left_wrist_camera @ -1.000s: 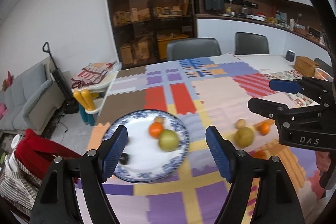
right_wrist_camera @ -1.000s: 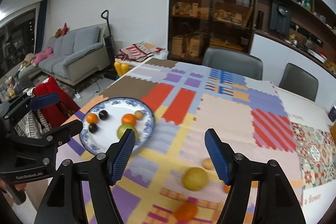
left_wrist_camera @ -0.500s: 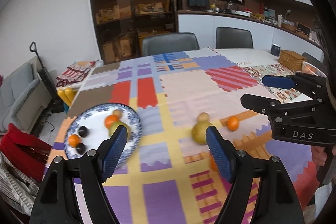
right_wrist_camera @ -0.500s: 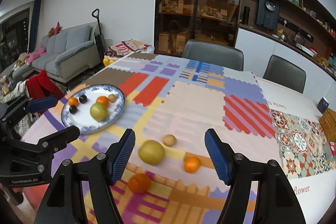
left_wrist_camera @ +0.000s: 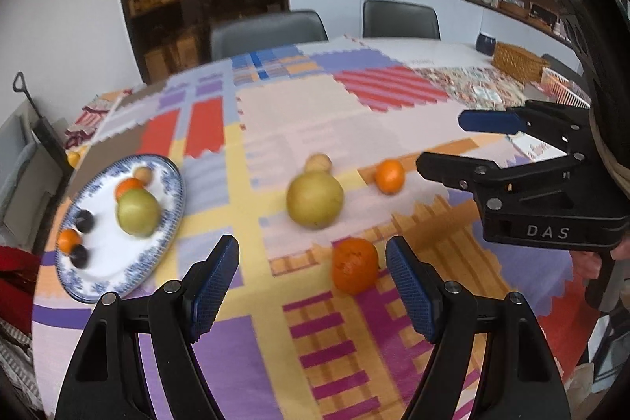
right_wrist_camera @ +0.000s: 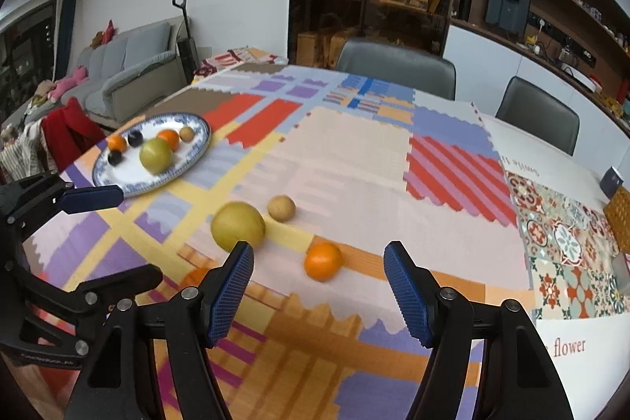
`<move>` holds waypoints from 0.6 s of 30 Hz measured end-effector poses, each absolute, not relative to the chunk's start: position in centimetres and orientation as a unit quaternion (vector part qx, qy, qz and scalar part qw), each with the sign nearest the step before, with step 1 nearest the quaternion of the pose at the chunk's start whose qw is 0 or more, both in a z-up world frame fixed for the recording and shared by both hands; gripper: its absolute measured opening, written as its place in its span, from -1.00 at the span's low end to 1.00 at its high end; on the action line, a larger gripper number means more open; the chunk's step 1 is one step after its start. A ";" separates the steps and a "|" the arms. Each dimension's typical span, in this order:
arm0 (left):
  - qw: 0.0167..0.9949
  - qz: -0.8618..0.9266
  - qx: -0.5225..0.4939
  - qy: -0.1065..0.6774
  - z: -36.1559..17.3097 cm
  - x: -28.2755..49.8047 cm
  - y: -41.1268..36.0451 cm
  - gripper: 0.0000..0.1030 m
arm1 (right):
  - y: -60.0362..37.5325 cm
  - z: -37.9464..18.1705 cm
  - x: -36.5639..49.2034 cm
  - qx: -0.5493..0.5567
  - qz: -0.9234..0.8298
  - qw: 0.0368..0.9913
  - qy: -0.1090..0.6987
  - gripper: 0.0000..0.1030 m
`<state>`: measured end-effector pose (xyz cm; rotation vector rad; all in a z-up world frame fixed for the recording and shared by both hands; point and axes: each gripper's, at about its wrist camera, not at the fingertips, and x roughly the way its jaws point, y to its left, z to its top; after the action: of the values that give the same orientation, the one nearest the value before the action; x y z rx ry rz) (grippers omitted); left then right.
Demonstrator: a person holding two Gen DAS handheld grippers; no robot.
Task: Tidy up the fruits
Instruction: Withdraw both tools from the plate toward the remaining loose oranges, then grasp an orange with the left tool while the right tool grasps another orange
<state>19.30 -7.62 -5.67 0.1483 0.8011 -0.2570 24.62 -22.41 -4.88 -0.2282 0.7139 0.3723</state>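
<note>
A blue-rimmed white plate (left_wrist_camera: 179, 191) (right_wrist_camera: 201, 140) at the table's left holds a green apple (left_wrist_camera: 138, 211), oranges, dark plums and a small brown fruit. Loose on the patchwork cloth lie a large yellow-green fruit (left_wrist_camera: 314, 198) (right_wrist_camera: 237, 226), a small brown fruit (left_wrist_camera: 318, 163) (right_wrist_camera: 281, 208), a small orange (left_wrist_camera: 390, 176) (right_wrist_camera: 323, 261) and a bumpy tangerine (left_wrist_camera: 353, 270). My left gripper (left_wrist_camera: 313, 286) (right_wrist_camera: 138, 235) is open above the cloth, the tangerine just ahead near its right finger. My right gripper (right_wrist_camera: 319, 286) (left_wrist_camera: 441, 140) is open, with the small orange ahead between its fingers, untouched.
Two grey chairs (right_wrist_camera: 393, 65) stand at the table's far side. A wicker basket (left_wrist_camera: 519, 63) and a dark cup (left_wrist_camera: 486, 42) sit at the far right corner. A red garment (right_wrist_camera: 69, 128) hangs by the near left edge, beyond it a sofa (right_wrist_camera: 130, 77).
Both grippers have swung right and down from the plate toward the loose fruits, which now look larger and closer. The plate has slid to the left of both views. Jaw openings are unchanged.
</note>
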 end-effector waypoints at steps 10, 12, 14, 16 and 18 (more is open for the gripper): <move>0.885 -0.140 0.055 0.440 -8.7 21.1 -8.7 0.47 | -23.5 -8.4 26.8 -0.090 0.184 0.900 0.385 0.34; 0.882 -0.141 0.049 0.448 -9.1 21.4 -8.8 0.47 | -23.6 -8.8 27.2 -0.086 0.184 0.899 0.389 0.34; 0.878 -0.141 0.042 0.455 -9.5 21.8 -8.8 0.46 | -23.7 -9.1 27.6 -0.085 0.183 0.898 0.392 0.34; 0.875 -0.142 0.035 0.461 -9.8 22.1 -8.8 0.37 | -23.6 -9.5 28.1 -0.082 0.185 0.896 0.396 0.33; 0.874 -0.144 0.031 0.463 -9.9 22.2 -8.8 0.27 | -23.4 -9.8 28.5 -0.081 0.186 0.894 0.400 0.31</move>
<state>22.24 -8.83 -9.95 0.0654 0.9679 -0.3000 28.49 -23.44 -9.81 -0.1685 0.8300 0.3866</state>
